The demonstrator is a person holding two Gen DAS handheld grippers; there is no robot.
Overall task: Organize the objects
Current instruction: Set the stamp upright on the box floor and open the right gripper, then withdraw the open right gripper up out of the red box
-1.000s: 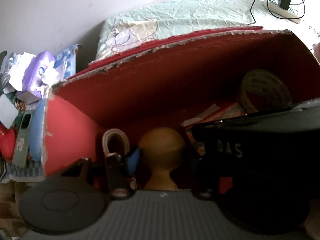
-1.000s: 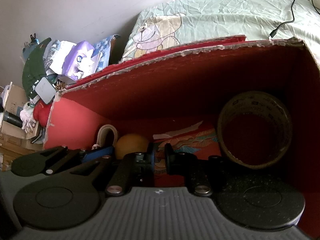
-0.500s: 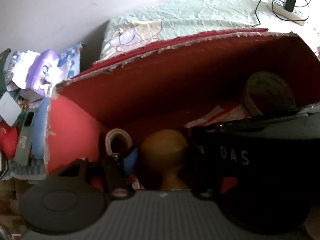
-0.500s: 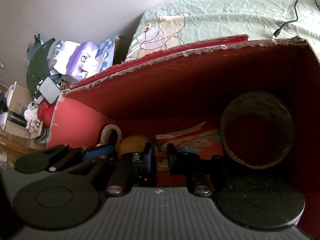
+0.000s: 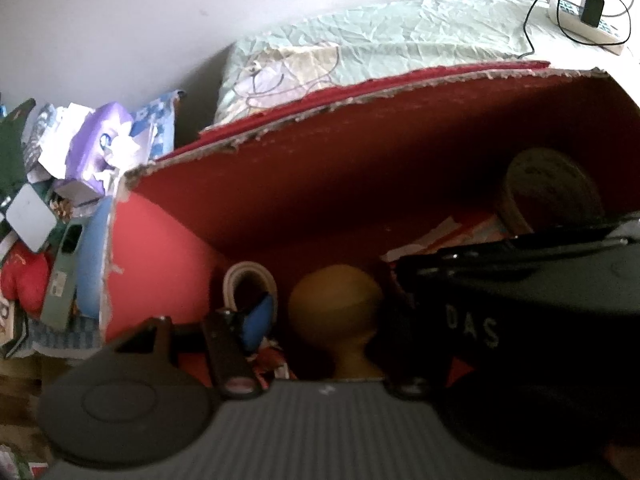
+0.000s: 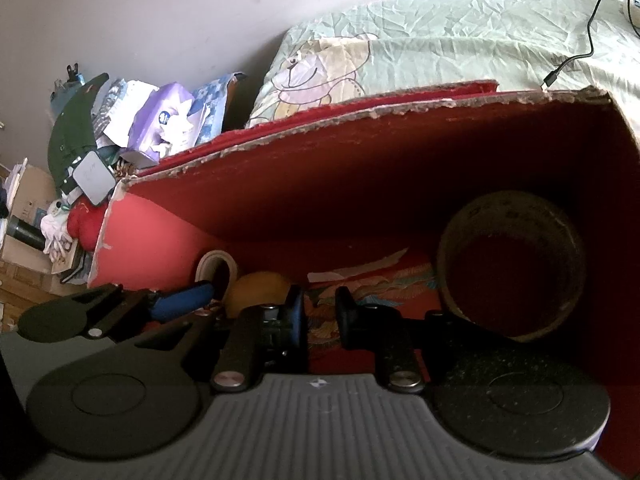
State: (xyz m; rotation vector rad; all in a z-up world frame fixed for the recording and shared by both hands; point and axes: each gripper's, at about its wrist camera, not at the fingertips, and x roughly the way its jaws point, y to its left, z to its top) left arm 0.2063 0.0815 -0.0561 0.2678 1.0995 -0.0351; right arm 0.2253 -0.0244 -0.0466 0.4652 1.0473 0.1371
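Both grippers reach into a red cardboard box point(image 5: 360, 184) point(image 6: 360, 184). In the left wrist view my left gripper point(image 5: 324, 320) is open around a tan wooden knob-shaped object point(image 5: 336, 308) that stands upright on the box floor; only the blue pad of its left finger point(image 5: 256, 320) shows, and the right gripper's body hides the right finger. In the right wrist view my right gripper point(image 6: 320, 312) is open a little and empty above patterned red paper point(image 6: 380, 292). A large brown tape roll point(image 6: 508, 268) leans in the box's right corner. A small white tape roll point(image 5: 248, 284) stands at the left wall.
A bed with pale green printed sheet point(image 6: 440, 40) lies behind the box. A power strip with charger and cable point(image 5: 588, 12) sits on it. A clutter pile with a purple tissue pack point(image 6: 168, 120), papers and a red object point(image 5: 20, 280) lies left of the box.
Both views have shifted slightly as the grippers drew back and up a little. The wooden object and tape rolls stay where they were in the box.
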